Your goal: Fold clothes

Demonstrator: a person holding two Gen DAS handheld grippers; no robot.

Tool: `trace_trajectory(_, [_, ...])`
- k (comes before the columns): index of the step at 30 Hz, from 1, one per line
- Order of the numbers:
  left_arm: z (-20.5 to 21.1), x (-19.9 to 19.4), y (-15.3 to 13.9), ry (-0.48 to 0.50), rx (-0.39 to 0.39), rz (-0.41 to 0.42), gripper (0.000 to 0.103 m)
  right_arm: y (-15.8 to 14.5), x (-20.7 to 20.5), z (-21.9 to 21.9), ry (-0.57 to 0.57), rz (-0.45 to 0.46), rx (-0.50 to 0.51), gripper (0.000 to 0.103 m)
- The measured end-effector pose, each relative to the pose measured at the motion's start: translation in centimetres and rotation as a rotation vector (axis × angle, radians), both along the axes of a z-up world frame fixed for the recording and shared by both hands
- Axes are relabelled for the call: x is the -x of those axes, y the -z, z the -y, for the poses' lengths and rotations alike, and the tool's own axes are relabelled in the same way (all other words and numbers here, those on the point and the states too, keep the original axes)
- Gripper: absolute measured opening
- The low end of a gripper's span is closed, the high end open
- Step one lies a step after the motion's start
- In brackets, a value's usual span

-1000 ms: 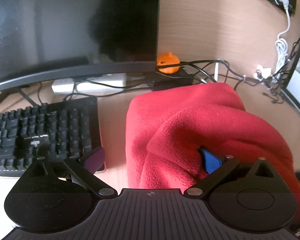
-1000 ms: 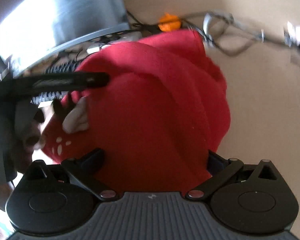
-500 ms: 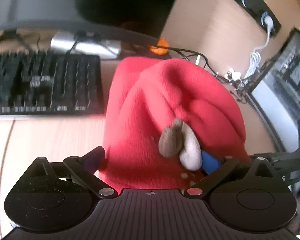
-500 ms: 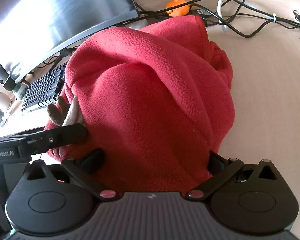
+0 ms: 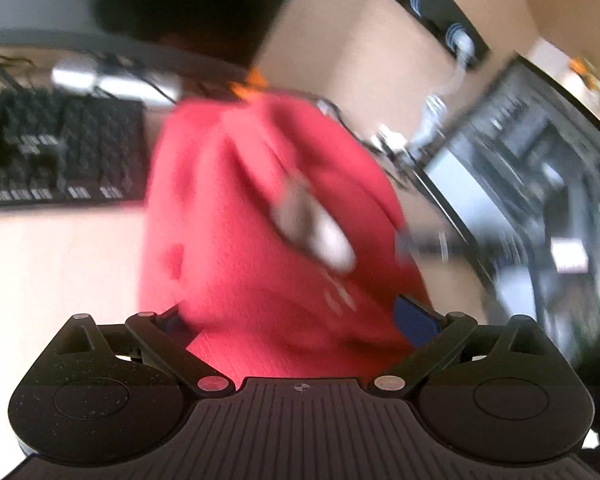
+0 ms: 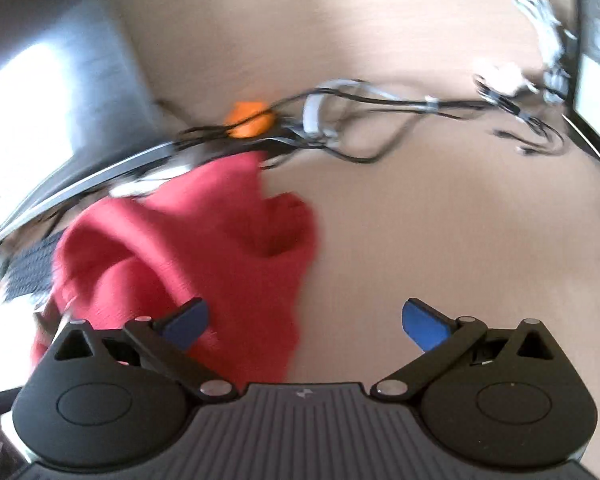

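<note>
The bunched red fleece garment (image 6: 188, 256) runs long toward the monitor; right gripper (image 6: 304, 320) gapes empty — left gripper (image 5: 296, 320) wide, fleece between.

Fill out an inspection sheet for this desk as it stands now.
Surface: light wooden desk, bare on the right.
Job's things: red fleece garment, bunched in a heap.
Clutter: black keyboard; small orange figure.
Grippers: left gripper open around the fleece; right gripper open, holding nothing.
Cables: black and white cables tangled along the back.
Surroundings: monitor behind; frames blurred.
</note>
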State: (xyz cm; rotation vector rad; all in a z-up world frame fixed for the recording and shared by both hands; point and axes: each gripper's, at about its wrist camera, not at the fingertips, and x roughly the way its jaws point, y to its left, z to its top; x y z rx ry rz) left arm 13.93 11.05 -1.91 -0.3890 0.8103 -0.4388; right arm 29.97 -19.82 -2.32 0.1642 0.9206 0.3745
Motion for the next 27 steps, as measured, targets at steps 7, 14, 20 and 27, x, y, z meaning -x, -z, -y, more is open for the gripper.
trace_trajectory(7, [-1.7,2.9,-3.6,0.019,-0.014,0.093,0.101,1.5,-0.4,-4.9,0.007,0.048,0.123,0.103])
trace_trajectory(14, [-4.5,-3.2,-1.8,-0.076,-0.1,-0.017,0.101,0.9,1.8,-1.7,0.066,-0.051,-0.191,0.103])
trace_trajectory(20, [-4.5,-6.4,1.3,0.056,-0.05,-0.079,0.103,3.3,2.2,-2.9,0.035,-0.123,-0.339,0.103])
trace_trajectory(27, [-2.3,-7.3,0.7,0.053,-0.094,-0.071,0.103,4.0,2.5,-0.7,0.019,-0.155,-0.502,0.103])
